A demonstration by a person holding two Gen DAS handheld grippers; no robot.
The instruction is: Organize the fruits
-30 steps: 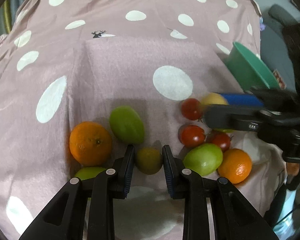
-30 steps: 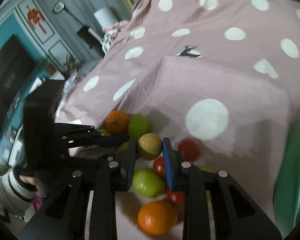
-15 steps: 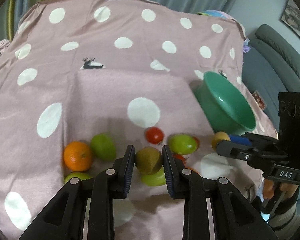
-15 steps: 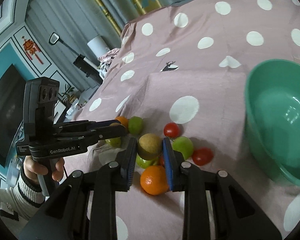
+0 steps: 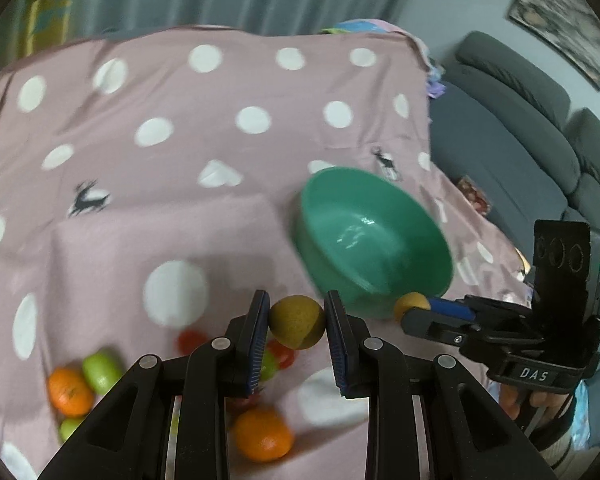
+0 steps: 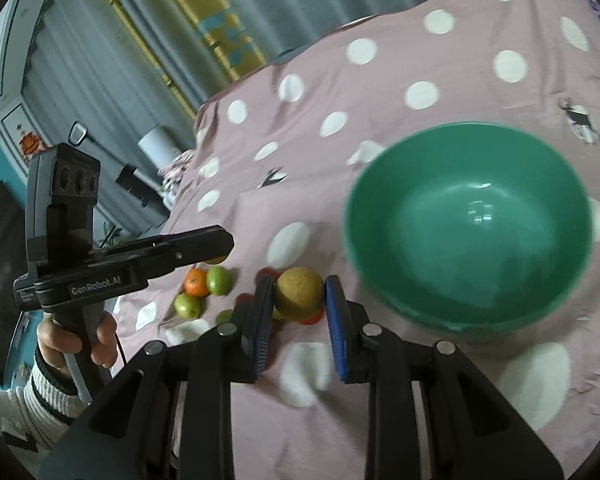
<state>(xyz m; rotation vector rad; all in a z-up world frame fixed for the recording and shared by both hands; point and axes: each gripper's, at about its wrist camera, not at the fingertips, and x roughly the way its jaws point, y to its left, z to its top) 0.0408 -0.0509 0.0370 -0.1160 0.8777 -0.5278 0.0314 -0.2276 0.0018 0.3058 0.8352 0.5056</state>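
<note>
Fruit in both tools: left tool [image 5: 297, 322] clamps a round yellow-brown fruit [image 5: 297, 322] at lower centre, lifted off the polka-dot pink cloth [image 5: 172, 184]; right tool [image 6: 299, 294] grips a similar brownish round fruit [image 6: 299, 294], w/ empty green plastic bowl [image 6: 470, 224] right of centre, prob. the drop spot.

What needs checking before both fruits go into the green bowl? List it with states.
1. Left gripper shut on its brownish-yellow fruit: ok.
2. Right gripper shut on its brownish fruit: ok.
3. Green bowl upright with nothing inside: ok.
4. Either fruit above the bowl opening: not ok, both hang short of the near rim.
5. Grippers clear of each other: ok, apart in both views.
6. Loose fruit on the polka-dot cloth away from the bowl, such as the orange: ok.
</note>
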